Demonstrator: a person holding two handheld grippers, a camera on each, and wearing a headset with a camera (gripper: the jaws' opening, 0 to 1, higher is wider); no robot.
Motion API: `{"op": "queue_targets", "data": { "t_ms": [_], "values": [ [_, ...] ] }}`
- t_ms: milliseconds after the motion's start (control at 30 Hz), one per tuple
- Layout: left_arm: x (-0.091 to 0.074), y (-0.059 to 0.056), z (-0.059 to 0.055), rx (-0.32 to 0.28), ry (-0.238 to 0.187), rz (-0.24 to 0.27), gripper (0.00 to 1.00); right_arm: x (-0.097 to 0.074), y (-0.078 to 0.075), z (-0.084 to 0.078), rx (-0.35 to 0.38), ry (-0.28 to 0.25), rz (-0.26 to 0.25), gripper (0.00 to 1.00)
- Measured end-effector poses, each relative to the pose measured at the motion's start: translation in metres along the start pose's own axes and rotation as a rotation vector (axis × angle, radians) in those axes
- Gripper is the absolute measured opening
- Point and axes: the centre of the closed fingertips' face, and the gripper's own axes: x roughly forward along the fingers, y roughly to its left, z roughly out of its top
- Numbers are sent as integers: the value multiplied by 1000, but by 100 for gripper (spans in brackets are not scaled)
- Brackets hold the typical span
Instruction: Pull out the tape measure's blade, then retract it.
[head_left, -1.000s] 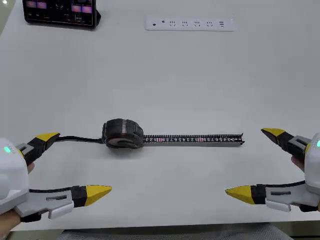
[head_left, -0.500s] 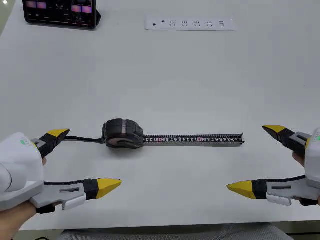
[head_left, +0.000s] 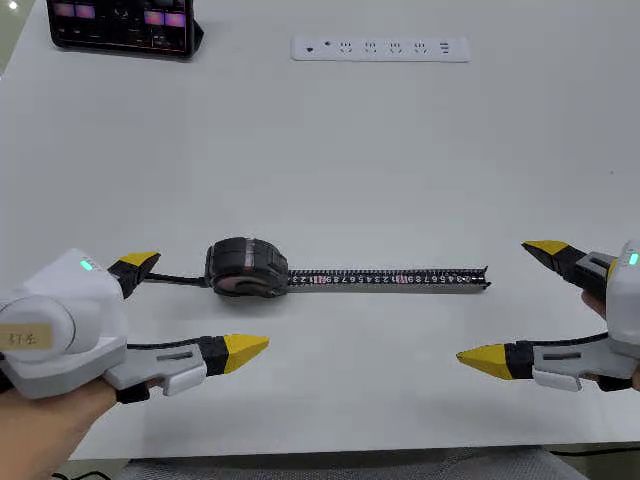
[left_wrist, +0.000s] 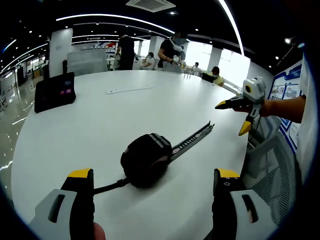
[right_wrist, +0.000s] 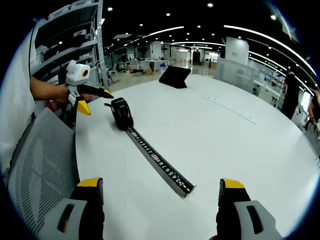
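Hovering low over the near edge of the white table (head_left: 330, 160), the left gripper (head_left: 205, 300) and the right gripper (head_left: 495, 300) point inward toward each other, each held in a hand. Both have their yellow-tipped jaws spread wide apart, and neither grips anything.

Between them, a little farther in, lies the tape measure (head_left: 245, 267), a dark rounded case resting on the table just ahead of the left gripper's tips. In the left gripper view the case sits between that gripper's two jaws without touching either. A thin black strap (head_left: 175, 280) trails from the case toward the left and passes close to the left gripper's far jaw tip.

From the other side of the case the blade (head_left: 390, 278) is pulled out and lies flat on the table in a straight line toward the right gripper, its printed numbers facing up. Its hooked end (head_left: 485, 278) stops short of the right gripper's far jaw tip, with bare table between them. In the right gripper view that end lies ahead of the gap between the open jaws, touching neither.

Well beyond the tape measure, a white power strip (head_left: 380, 48) lies flat near the far side of the table. A dark tablet (head_left: 120, 22) with a lit screen stands at the far left.
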Motion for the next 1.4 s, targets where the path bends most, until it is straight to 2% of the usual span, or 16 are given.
{"op": "queue_targets", "data": {
  "t_ms": [33,200,333,633,1100,1400],
  "values": [
    [2,-1,2,-21,-12,-6,97,1,-2,0,0,1,0,95],
    [7,-1,4,-34,-15,7,95,2,-8,-2,-2,6,1,94],
    [11,-1,6,-77,-26,11,95,3,-11,-3,-1,8,1,94],
    [25,-9,7,-136,-43,5,94,5,-18,-6,0,15,8,93],
    [36,-20,8,-152,-46,0,92,7,-23,-9,1,22,10,91],
    [38,-18,9,-162,-53,21,91,10,-25,-10,-8,32,20,88]
  ]
}}
